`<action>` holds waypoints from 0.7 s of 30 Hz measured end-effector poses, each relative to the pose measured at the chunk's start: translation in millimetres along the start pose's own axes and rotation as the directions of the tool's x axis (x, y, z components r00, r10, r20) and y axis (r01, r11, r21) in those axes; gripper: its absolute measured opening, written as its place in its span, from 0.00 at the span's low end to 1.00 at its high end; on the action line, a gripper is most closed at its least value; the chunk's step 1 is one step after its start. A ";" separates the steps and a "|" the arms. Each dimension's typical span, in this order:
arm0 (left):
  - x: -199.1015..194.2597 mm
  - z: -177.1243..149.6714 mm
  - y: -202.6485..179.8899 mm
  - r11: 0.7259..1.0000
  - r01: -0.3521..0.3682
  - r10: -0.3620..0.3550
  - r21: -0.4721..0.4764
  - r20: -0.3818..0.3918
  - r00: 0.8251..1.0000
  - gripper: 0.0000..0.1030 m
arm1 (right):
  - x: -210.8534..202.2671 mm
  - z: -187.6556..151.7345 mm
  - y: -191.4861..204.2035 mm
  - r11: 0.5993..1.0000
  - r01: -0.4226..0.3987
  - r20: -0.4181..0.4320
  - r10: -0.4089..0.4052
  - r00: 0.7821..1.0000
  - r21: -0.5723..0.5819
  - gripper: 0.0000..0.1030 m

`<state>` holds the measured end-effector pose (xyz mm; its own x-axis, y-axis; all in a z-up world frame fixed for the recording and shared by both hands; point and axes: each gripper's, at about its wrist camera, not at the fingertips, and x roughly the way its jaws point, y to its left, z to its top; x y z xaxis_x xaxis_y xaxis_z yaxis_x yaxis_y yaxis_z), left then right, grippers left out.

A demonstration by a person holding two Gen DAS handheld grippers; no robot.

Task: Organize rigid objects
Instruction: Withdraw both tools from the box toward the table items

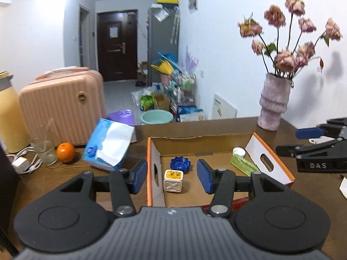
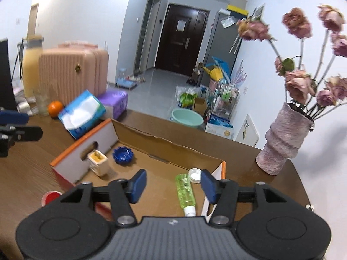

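Note:
An open cardboard box (image 1: pixel 195 137) (image 2: pixel 151 138) with orange-edged flaps sits on the brown table. In it lie a cream plug adapter (image 1: pixel 173 181) (image 2: pixel 98 162), a blue ridged cap (image 1: pixel 180 164) (image 2: pixel 122 155), a green bottle (image 1: pixel 244 164) (image 2: pixel 185 189) on its side and a white cap (image 1: pixel 239 151) (image 2: pixel 195 174). My left gripper (image 1: pixel 171 174) hovers above the box's left end, open, with nothing between its blue pads. Over the box's right end, my right gripper (image 2: pixel 173 185) is open too. The green bottle lies below it, untouched. Each gripper shows at the other view's edge (image 1: pixel 290 140) (image 2: pixel 26 125).
A pink vase of dried flowers (image 1: pixel 273 106) (image 2: pixel 282 143) stands at the table's far right. Left of the box are a blue tissue pack (image 1: pixel 108 145) (image 2: pixel 82 114), an orange (image 1: pixel 65 152), a glass (image 1: pixel 44 149), a white charger (image 1: pixel 20 163) and a yellow flask (image 1: pixel 10 117). A red lid (image 2: pixel 51 196) lies near the box.

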<state>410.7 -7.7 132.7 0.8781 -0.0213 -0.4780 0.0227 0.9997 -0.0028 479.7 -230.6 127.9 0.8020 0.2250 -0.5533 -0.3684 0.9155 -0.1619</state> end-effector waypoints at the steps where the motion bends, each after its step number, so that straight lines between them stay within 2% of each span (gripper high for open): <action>1: -6.6 -2.9 1.2 1.000 0.000 0.000 -0.008 0.010 1.000 0.51 | -8.8 -2.8 1.5 1.000 -0.001 0.016 0.001 1.000 0.010 0.60; 4: -30.5 -16.2 5.4 0.999 0.003 0.000 -0.047 0.056 0.998 0.56 | -36.7 -14.0 9.8 1.000 0.001 0.068 -0.003 0.998 0.024 0.61; 6: -45.5 -27.0 5.5 0.999 -0.016 0.021 -0.048 0.100 0.995 0.61 | -54.1 -23.4 15.1 0.999 -0.008 0.114 0.004 0.993 0.037 0.69; 8: -60.3 -38.9 4.3 0.999 -0.032 0.038 -0.043 0.139 0.990 0.62 | -72.2 -34.5 21.0 0.998 -0.024 0.171 0.014 0.985 0.059 0.74; 11: -78.0 -57.3 2.4 0.999 -0.031 0.036 -0.028 0.165 0.986 0.67 | -94.1 -50.8 29.3 0.995 -0.056 0.236 0.035 0.971 0.083 0.80; 12: -85.5 -63.3 2.6 0.999 -0.026 0.031 -0.027 0.182 0.983 0.72 | -99.7 -56.2 32.4 0.994 -0.060 0.258 0.035 0.966 0.088 0.82; 15: -104.3 -81.4 2.6 0.999 -0.036 0.042 -0.026 0.250 0.967 0.81 | -114.4 -71.2 41.3 0.994 -0.045 0.304 0.012 0.953 0.102 0.85; 17: -114.6 -91.9 2.8 0.999 -0.043 0.046 -0.018 0.282 0.958 0.83 | -123.5 -81.8 46.7 0.992 -0.046 0.326 0.007 0.945 0.113 0.87; 21: -130.6 -112.7 2.4 0.999 -0.030 0.032 -0.012 0.301 0.953 0.89 | -137.0 -105.0 57.6 0.990 -0.045 0.343 -0.004 0.939 0.134 0.90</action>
<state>242.2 -1.6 96.2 0.9814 0.0095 -0.1917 -0.0094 1.0000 0.0011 299.2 -243.7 108.6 0.9159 0.3226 -0.2387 -0.3379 0.9408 -0.0254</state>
